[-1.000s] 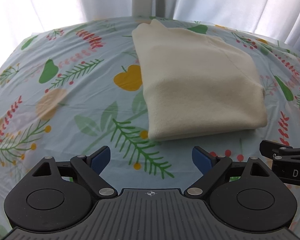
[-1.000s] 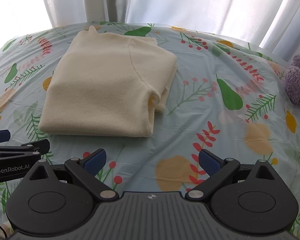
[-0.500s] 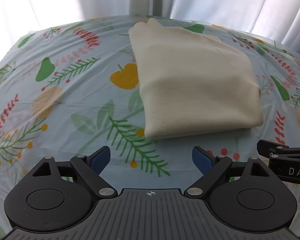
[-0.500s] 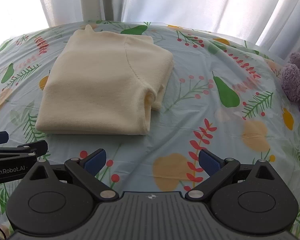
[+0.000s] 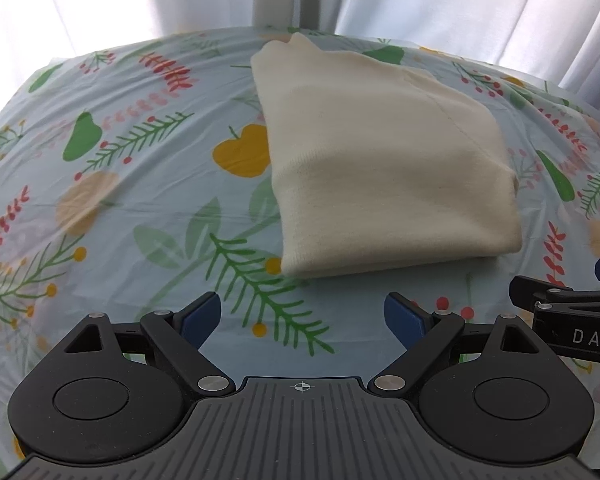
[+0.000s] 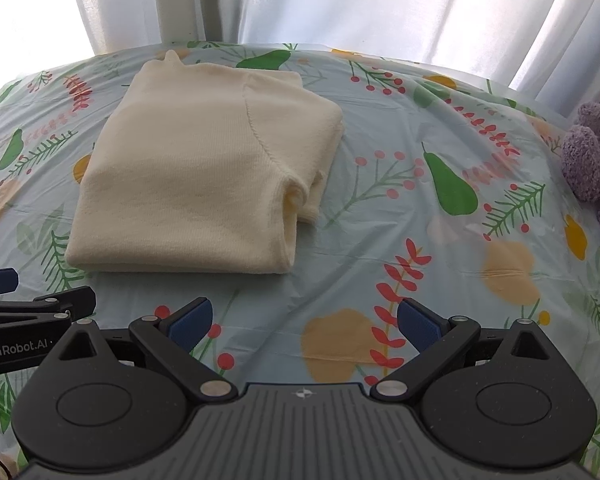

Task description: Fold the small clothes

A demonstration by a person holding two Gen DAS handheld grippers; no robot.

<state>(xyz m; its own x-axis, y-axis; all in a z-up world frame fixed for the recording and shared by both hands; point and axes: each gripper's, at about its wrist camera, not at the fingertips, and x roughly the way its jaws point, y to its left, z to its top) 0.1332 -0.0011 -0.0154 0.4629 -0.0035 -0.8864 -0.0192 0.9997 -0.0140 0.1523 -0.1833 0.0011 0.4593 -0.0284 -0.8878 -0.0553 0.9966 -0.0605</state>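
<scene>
White lettering reading "GenRobot.AI" shows on the black side of the left gripper (image 6: 4, 292) where it pokes into the right wrist view, and the letters "DAS", cut off by the frame edge, show on the right gripper (image 5: 580, 304) in the left wrist view. The folded cream knit sweater (image 6: 204, 172) lies flat on the pale blue tablecloth printed with pears, leaves and red berries (image 6: 380, 240), ahead of both tools and touched by neither. Its long axis runs from the near folded edge away toward the white curtains (image 6: 340, 0), with a small peak of fabric at the far end and a tucked sleeve bulging on its right side. Both grippers hang over the cloth with their blue-padded fingers (image 5: 200, 316) spread wide apart and empty. A fuzzy purple plush toy (image 6: 592, 160) sits at the right edge, well apart from the sweater.
</scene>
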